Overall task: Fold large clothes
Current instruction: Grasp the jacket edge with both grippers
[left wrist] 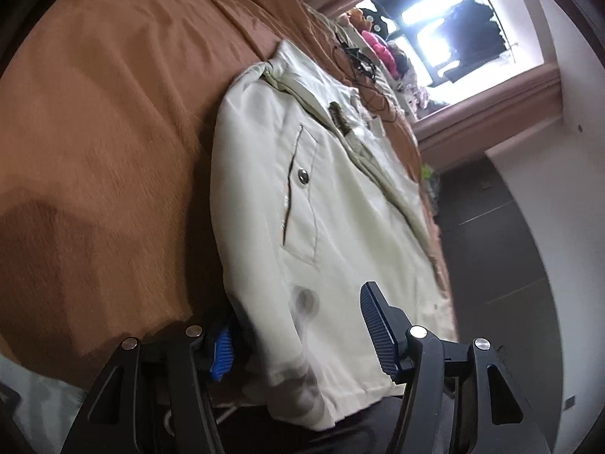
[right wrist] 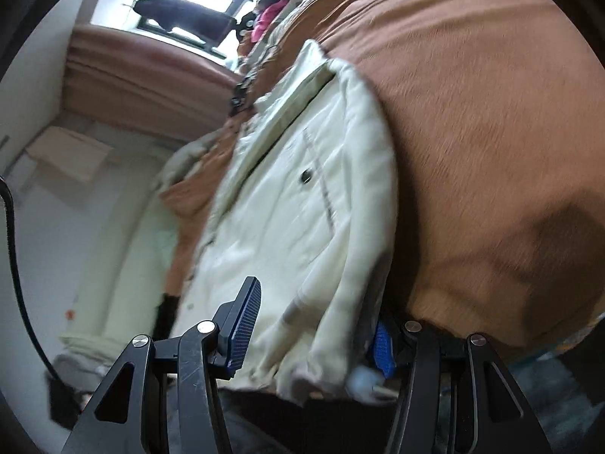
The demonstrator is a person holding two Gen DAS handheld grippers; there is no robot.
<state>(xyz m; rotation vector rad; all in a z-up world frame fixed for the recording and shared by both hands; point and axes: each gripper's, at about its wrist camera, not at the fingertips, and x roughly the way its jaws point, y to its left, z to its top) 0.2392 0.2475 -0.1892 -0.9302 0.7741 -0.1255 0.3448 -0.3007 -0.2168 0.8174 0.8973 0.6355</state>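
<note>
- Your left gripper [left wrist: 298, 335] has its fingers [left wrist: 374, 321] on either side of the near hem of the cream jacket [left wrist: 302, 189]; one blue pad sits tucked under the cloth at the bed side, the other stands on top, and you cannot tell from this view whether they are pressing
- Your right gripper [right wrist: 314, 333] frames the same hem from the other corner, one ribbed blue pad above the fabric and one half hidden below it; here too the blur keeps you from telling whether the fingers pinch the cloth or merely stand around it
- The jacket lies flat on the bed [left wrist: 94, 132], near its edge, front up, its hem toward you and its collar [left wrist: 295, 72] away
- The cloth is smooth and slightly glossy, with stitched seams, a slanted chest pocket [left wrist: 302, 196] and a round metal snap [left wrist: 303, 177]; dark smudges mark the fabric near the hem
- Beside the jacket, the bed's rust-brown fleecy cover stretches wide and bare, with soft creases and a darker patch close to you
- On the jacket's other side the bed edge drops to dark floor [left wrist: 503, 246], with a pale wall beyond
- Farther off, black cables [left wrist: 359, 60] lie just past the collar
- At the far end, a heap of pink and mixed clothes [left wrist: 382, 45] sits under a bright window [left wrist: 435, 19]
</note>
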